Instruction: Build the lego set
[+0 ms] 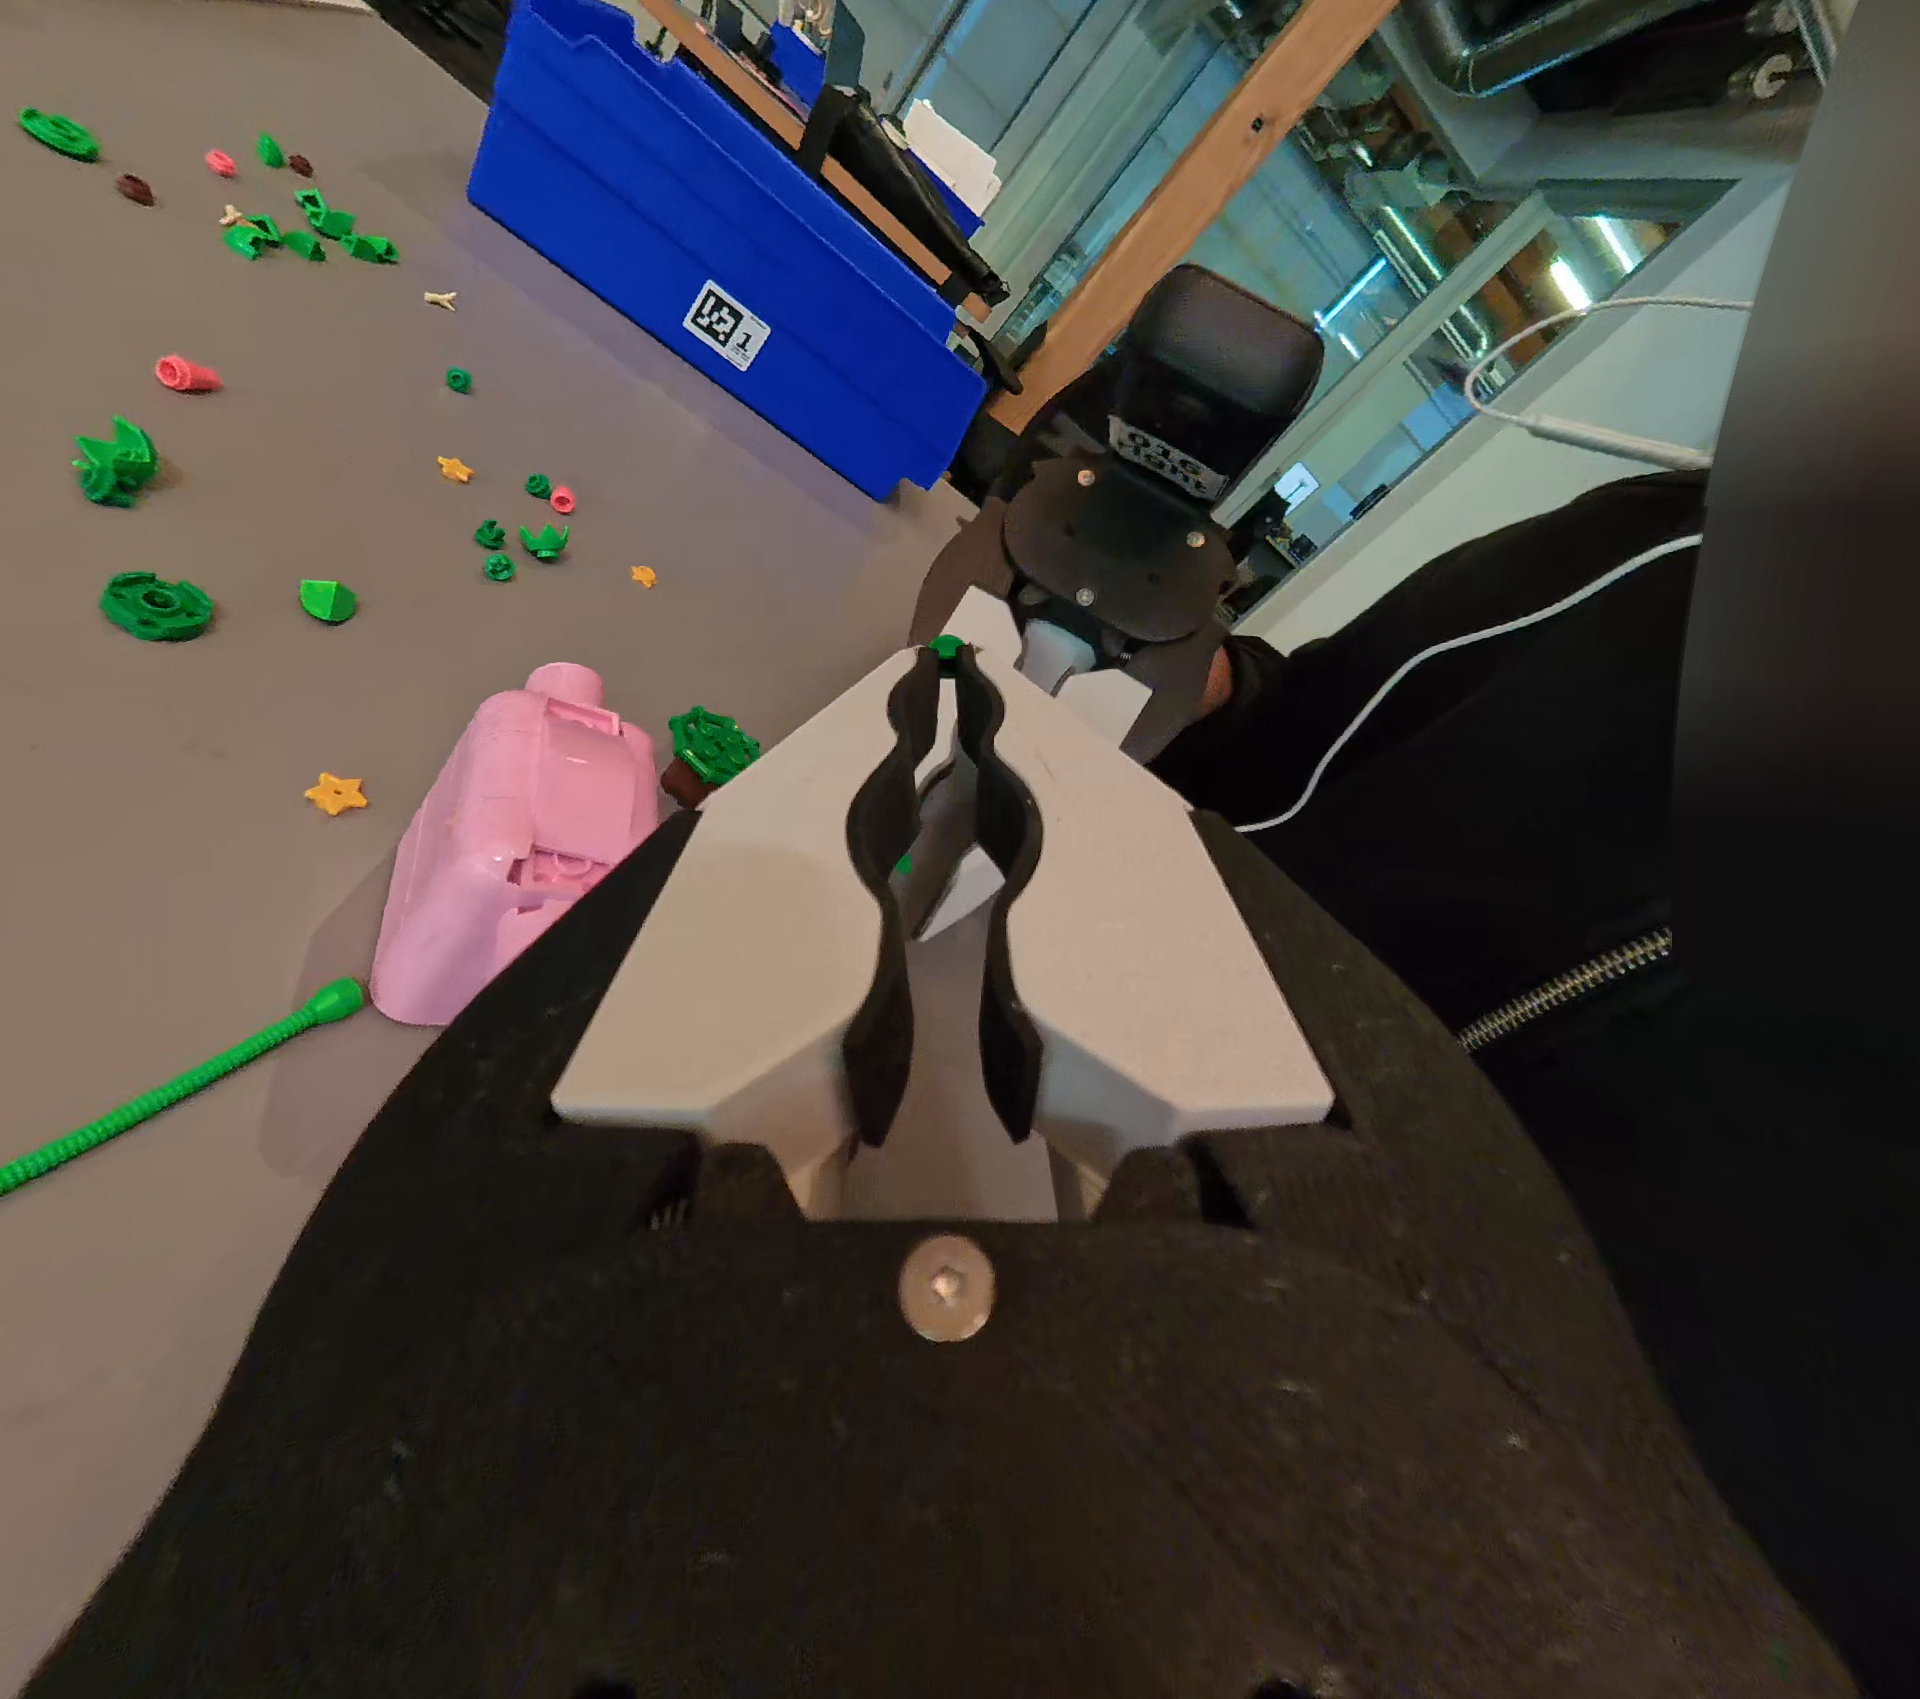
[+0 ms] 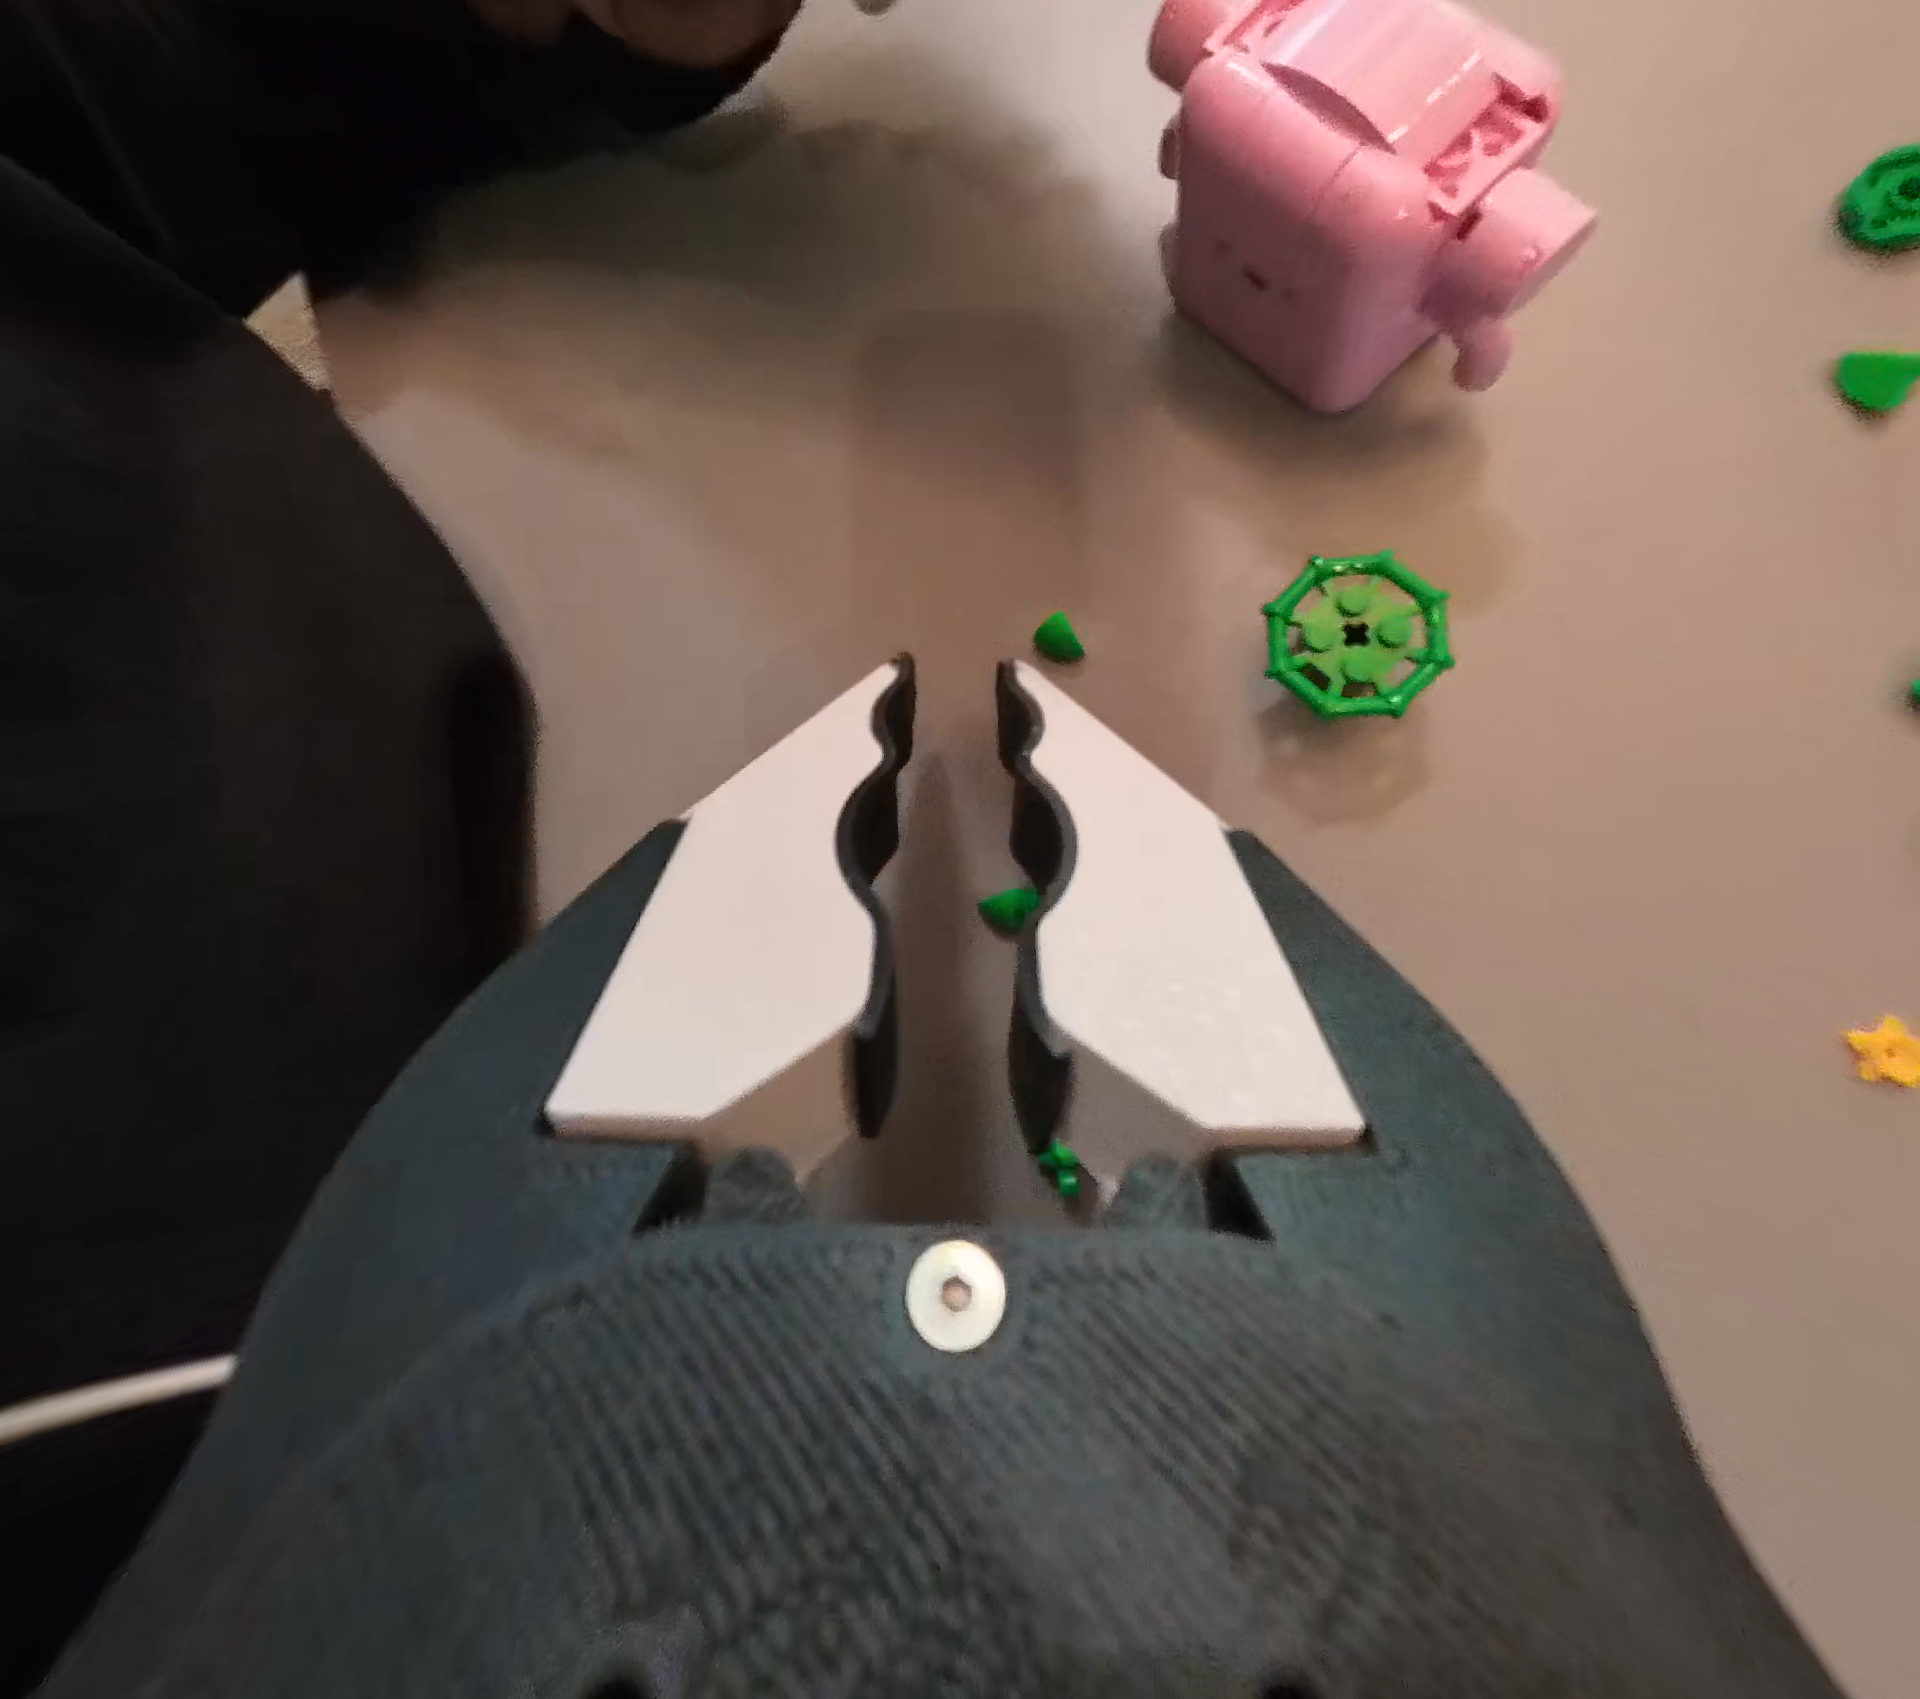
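The lego build looks barely begun: only the pink block (image 1: 520,828), a boxy assembly, lies put together on the grey worktop (image 1: 312,1286), while green leaves, discs, stars and pink bits lie scattered loose across it, well apart from one another. A green wheel piece (image 2: 1354,637) sits on the worktop near the block, and a long green stem (image 1: 177,1088) lies beside it. A blue bin (image 1: 665,215) stands at the far edge.

The left claw (image 1: 945,657) is raised off the worktop and tilted, its tips pressed on a small green stud (image 1: 945,647). The right claw (image 2: 954,673) hangs just over the worktop pointing down, its tips slightly spread and empty; a green crumb (image 2: 1008,906) of a piece lies between its fingers, not pinched as far as I can judge. Most of the set remains to be joined.
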A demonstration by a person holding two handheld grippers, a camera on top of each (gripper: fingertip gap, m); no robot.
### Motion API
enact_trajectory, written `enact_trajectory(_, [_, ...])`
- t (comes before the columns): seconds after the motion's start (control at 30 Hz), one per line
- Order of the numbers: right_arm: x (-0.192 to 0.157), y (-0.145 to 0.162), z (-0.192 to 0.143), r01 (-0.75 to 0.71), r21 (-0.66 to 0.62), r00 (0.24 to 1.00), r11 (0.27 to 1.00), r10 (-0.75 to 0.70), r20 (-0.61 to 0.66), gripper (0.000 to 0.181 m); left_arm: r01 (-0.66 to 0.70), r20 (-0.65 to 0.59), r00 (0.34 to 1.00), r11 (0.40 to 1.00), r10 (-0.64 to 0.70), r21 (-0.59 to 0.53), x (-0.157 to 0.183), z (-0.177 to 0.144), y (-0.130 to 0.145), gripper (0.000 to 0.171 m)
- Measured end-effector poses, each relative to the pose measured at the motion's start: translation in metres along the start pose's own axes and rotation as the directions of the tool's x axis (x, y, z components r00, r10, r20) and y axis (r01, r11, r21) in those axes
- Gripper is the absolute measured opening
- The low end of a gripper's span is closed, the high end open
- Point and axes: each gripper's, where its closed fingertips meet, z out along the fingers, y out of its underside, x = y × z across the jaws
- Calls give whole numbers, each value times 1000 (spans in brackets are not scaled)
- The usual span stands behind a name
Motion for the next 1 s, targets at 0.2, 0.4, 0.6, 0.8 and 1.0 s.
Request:
enact_trajectory(0.2, [9,1,9,-33,-58,995,998,27,-97,23,-28,1,1000,1000,28,14,7,-4,1,0])
enact_trajectory(0.4, [9,-8,18,4,-62,993,998,-11,-121,23,-29,-14,999,999,30,30,13,-12,1,0])
enact_trajectory(0.6, [13,-15,24,22,-56,987,998,-31,-158,22,-43,-10,999,997,43,61,16,-21,-4,0])
enact_trajectory(0.8, [16,-15,24,31,-99,981,995,-49,-189,19,-43,-8,999,996,43,79,16,-27,-7,0])
enact_trajectory(1.0, [20,-14,22,-17,-136,978,991,-11,-206,16,-39,-4,999,995,40,87,14,-30,-8,0])
